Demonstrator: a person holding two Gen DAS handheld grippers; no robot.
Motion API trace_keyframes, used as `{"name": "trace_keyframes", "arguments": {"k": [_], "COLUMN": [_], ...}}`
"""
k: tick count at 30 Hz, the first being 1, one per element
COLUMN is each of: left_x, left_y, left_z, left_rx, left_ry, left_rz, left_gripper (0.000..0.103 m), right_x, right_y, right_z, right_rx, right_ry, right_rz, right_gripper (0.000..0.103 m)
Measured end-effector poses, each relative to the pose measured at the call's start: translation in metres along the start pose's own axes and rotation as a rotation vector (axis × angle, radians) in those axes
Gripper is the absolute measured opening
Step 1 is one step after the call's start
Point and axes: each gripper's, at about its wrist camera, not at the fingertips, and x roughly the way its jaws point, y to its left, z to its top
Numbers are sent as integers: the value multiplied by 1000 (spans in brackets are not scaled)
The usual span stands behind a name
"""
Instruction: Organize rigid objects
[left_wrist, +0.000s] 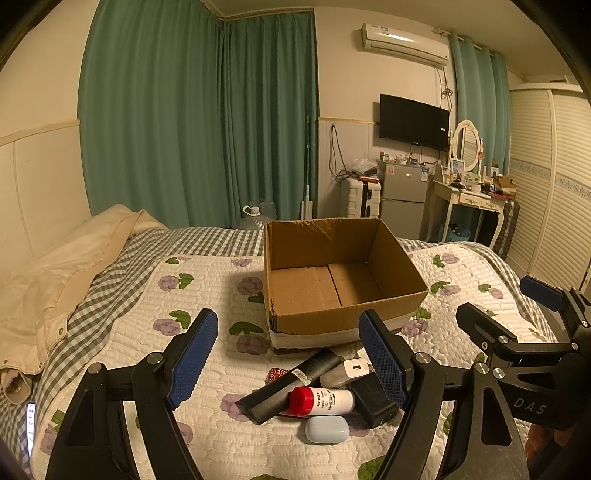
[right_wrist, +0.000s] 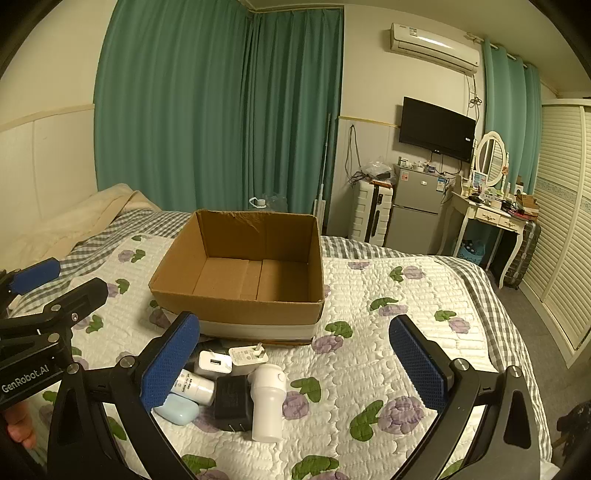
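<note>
An empty cardboard box (left_wrist: 334, 321) (right_wrist: 236, 306) stands open on the flowered quilt. In front of it lies a heap of small items: a long black case (left_wrist: 291, 386), a white bottle with a red cap (left_wrist: 319, 400), a pale blue earbud case (left_wrist: 327, 428) (right_wrist: 177, 410), a black power adapter (right_wrist: 232, 404), white chargers (right_wrist: 214, 363) and a white handheld device (right_wrist: 267, 402). My left gripper (left_wrist: 291, 358) hangs open above the heap. My right gripper (right_wrist: 295, 358) is open too, just right of the heap. Nothing sits between either pair of fingers.
The bed's quilt (right_wrist: 388, 350) stretches right of the box. A cream jacket (left_wrist: 55, 280) lies at the bed's left side. Beyond the bed stand a suitcase (right_wrist: 371, 218), a small fridge (right_wrist: 417, 218) and a dressing table (right_wrist: 491, 214). A phone (left_wrist: 31, 424) lies at the left edge.
</note>
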Motion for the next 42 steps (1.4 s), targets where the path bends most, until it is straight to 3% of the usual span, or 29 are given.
{"name": "trace_keyframes", "arguments": {"k": [42], "left_x": [5], "left_y": [5], "left_z": [-8], "left_rx": [-7], "left_ry": [17], "left_rz": [6], "left_gripper": [81], "right_x": [3], "right_y": [7], "right_z": [-6], "right_rx": [-31], "right_ry": [42], "right_rz": [52], "right_gripper": [103]}}
